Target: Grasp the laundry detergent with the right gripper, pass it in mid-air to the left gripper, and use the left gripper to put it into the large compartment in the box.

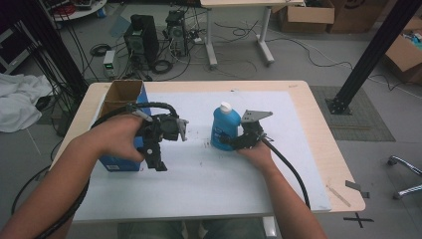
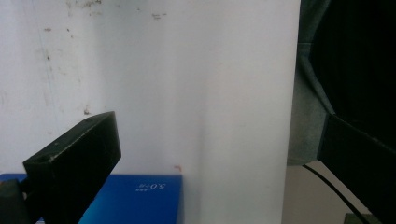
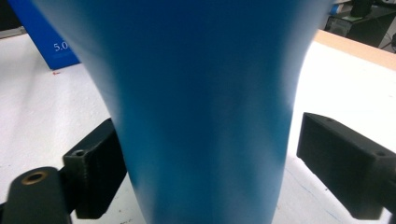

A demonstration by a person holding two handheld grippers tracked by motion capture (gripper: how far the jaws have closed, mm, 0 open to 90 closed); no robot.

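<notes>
1. Cables, computer towers and cardboard cartons crowd the floor behind the desk (image 1: 318, 149), whose top carries a white sheet (image 1: 199, 174) with the work on it.
2. We read the step as the grasp of the blue bottle (image 1: 225, 130), which stands upright near the middle of the sheet, white cap on top.
3. Our right tool (image 1: 234, 143) is at the bottom of the bottle from the near right side. In the right gripper view the bottle (image 3: 205, 116) sits between the jaws: the left jaw is at its wall, the right jaw stands apart with white sheet showing in the gap, so the tool is not yet clenched on it.
4. Our left tool (image 1: 158, 162) is released, jaws wide, pointing down at the sheet just beside the blue box (image 1: 119, 162) (an open carton at the left edge of the desk).
5. The next move, we judge, calls for closing squarely on the bottle before any lift, lest it tip.
6. The high view gives the cap and the layout; the right gripper view alone gives the jaw gap, and the left gripper view the box lettering (image 2: 152, 186).
</notes>
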